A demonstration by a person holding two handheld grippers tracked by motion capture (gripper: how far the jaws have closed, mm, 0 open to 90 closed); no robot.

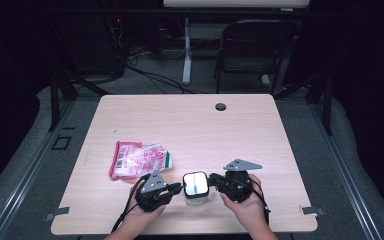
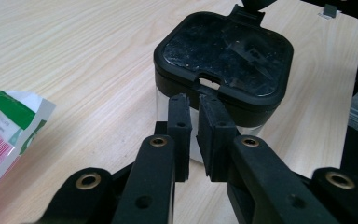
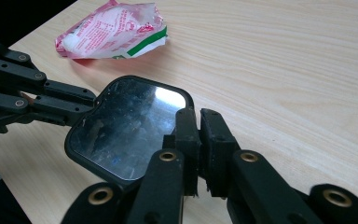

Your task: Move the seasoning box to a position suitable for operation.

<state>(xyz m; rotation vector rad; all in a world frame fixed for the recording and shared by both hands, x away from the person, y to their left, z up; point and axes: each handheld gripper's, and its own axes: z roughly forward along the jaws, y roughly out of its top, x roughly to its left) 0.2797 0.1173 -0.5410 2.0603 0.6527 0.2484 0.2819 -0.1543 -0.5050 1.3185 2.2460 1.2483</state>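
Two hand-held grippers flank a clear container with a black lid point(image 1: 196, 187) at the counter's point(image 1: 190, 125) near edge. Left hand-held gripper point(image 2: 200, 100) and right hand-held gripper point(image 3: 200, 112) each pinch a lid edge tab, probably steadying it to pry the lid. Nearby lies a snack packet point(image 1: 137, 159).

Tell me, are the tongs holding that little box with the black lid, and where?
Yes. The left tongs pinch a small tab on the black lid's edge, and the right tongs pinch the opposite edge of the clear box.

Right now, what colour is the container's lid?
Black, glossy and reflective on top; the lid shows best in the left gripper view.
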